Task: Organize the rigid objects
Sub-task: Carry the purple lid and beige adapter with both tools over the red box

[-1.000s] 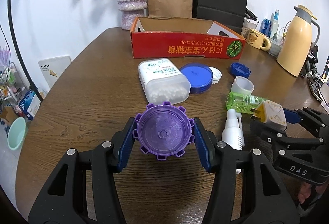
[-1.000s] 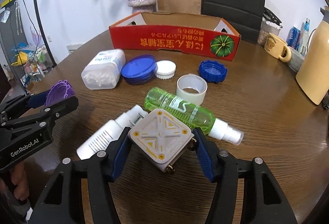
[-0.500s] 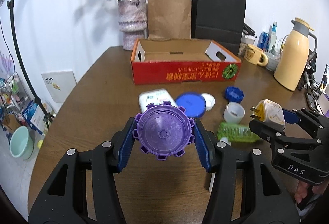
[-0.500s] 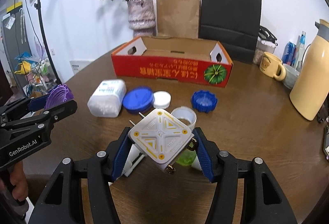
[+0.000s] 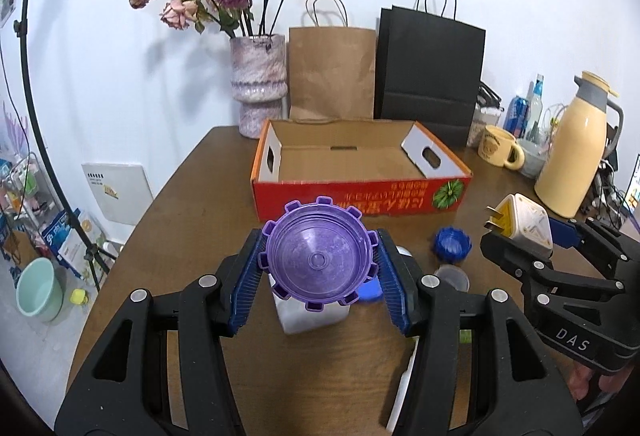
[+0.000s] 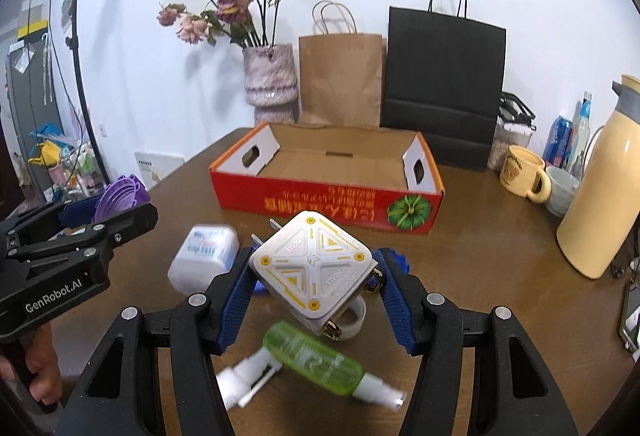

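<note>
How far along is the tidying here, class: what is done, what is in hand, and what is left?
Done: nothing; the red cardboard box looks empty. In hand: the left gripper holds a purple cap; the right gripper holds a white plug adapter. Left on the table: a green spray bottle, a cotton swab box and a blue cap.

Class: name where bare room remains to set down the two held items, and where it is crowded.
Free: the red box floor, bare between its walls; table between box and thermos. Crowded: before the box, around cotton-swab tub, green spray bottle, blue cap.
</note>
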Demonstrator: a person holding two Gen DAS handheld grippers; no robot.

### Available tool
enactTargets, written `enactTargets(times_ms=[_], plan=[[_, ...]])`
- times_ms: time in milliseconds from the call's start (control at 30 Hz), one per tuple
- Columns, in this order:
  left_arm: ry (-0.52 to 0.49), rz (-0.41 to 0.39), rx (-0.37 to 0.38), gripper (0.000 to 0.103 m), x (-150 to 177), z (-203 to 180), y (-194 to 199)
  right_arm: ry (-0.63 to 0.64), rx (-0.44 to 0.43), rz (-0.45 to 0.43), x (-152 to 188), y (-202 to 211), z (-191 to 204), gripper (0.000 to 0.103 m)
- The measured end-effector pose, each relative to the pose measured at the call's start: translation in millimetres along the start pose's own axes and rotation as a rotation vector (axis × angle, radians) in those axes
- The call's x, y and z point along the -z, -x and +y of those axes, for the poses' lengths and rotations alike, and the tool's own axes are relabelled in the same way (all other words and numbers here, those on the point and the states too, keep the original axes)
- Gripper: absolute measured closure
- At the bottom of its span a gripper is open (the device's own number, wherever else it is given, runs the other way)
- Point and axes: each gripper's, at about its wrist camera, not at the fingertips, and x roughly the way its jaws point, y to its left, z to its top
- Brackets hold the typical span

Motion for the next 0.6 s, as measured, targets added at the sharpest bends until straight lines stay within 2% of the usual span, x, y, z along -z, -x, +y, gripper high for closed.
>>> enactTargets(times_ms=[600], plan=[[0.040, -0.043, -0.028, 0.053, -43, -5, -39, -0.008, 0.009, -0.051, -52, -44, -15, 0.038]])
